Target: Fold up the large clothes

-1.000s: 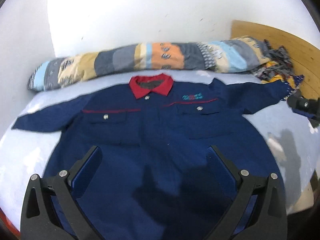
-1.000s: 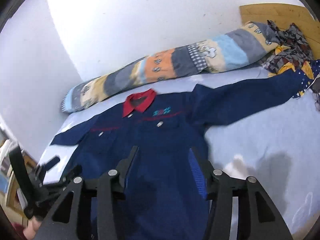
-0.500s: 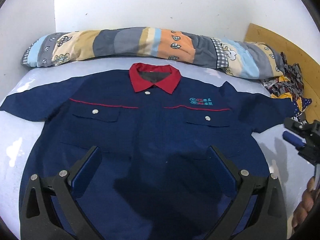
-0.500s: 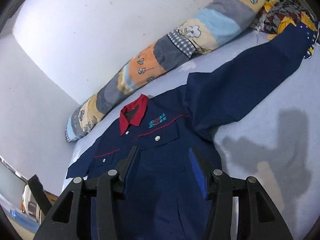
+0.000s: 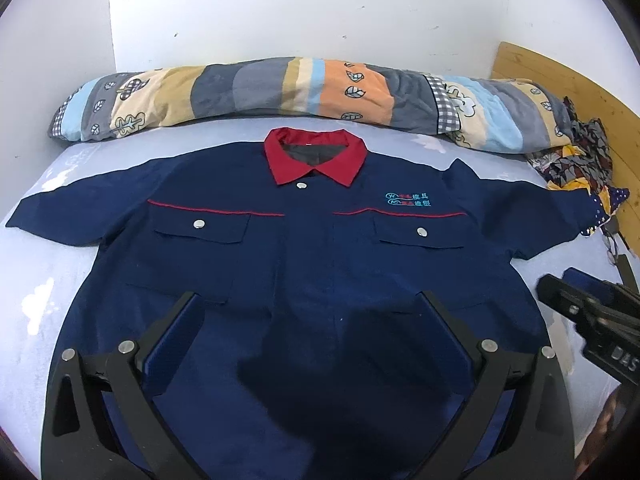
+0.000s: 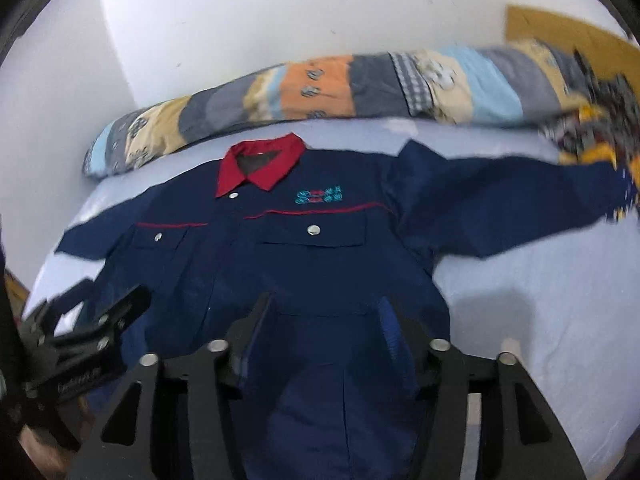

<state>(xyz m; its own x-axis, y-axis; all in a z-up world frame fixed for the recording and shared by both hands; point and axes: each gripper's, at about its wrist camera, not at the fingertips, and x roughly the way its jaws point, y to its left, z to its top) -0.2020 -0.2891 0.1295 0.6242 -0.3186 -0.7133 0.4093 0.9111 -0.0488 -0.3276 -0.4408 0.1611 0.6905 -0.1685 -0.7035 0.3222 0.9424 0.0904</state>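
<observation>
Shirt: the navy work shirt point(image 5: 304, 280) lies face up and spread flat on the bed point(image 5: 36, 300), buttoned, nothing folded yet.
Long axis: from the red collar point(image 5: 314, 160) at the far end, close to the rolled patchwork quilt point(image 5: 280, 90), down to the hem at the near edge, below both cameras.
Cross axis: the sleeves stretch straight out, the left sleeve point(image 5: 80, 216) toward the wall, the right sleeve point(image 6: 520, 200) toward the heap of patterned clothes point(image 5: 576, 160) by the wooden headboard point(image 5: 568, 80).
Left gripper point(image 5: 310, 304): it hangs over the lower middle of the shirt front; its fingers are spread wide, with cloth seen below them but nothing pinched.
Right gripper point(image 6: 324, 308): it hangs over the lower right of the shirt front, near the side seam; its fingers are moving apart and pinch nothing.
Nearer hand: the right gripper is closer to the right sleeve and right hem corner; the left gripper is closer to the left side.
Likely next move: probably each hand takes its own side and folds inward across the long axis; the far sleeve ends are a long reach.
Risk: the right cuff touches the patterned clothes and may drag them.
</observation>
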